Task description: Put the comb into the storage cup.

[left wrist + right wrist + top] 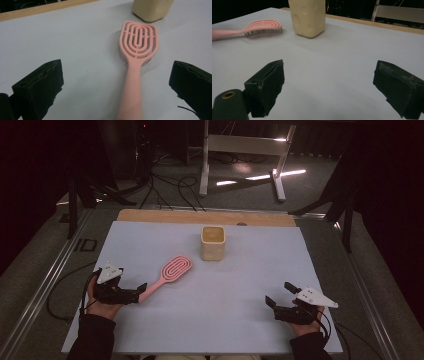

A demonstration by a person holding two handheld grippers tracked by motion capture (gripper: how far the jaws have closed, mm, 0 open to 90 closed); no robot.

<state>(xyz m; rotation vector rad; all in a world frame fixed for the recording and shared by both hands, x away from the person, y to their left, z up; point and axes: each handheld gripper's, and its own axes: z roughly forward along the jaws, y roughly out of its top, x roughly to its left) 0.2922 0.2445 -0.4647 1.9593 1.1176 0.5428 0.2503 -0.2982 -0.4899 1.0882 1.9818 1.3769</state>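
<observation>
A pink hairbrush (pixel 172 270) lies bristles down on the white table sheet (pixel 215 315), left of centre, its handle pointing toward the person. My left gripper (pixel 136 292) is open at the handle's near end. In the left gripper view the brush (pixel 137 47) has its handle running between the two spread black jaws of that gripper (pixel 117 66), touching neither. A cream cup-like container (pixel 213 242) stands upright behind the brush head. My right gripper (pixel 280 294) is open and holds nothing, low over the sheet at the near right. Past its own jaws (pixel 329 68) it sees the container (pixel 308 17) and brush (pixel 262 27).
A wooden strip (pixel 205 216) runs along the table's far edge. Beyond it, a white metal stand (pixel 245 145) and black cables (pixel 165 190) sit on the floor. Metal rails (pixel 45 285) flank the table on the left.
</observation>
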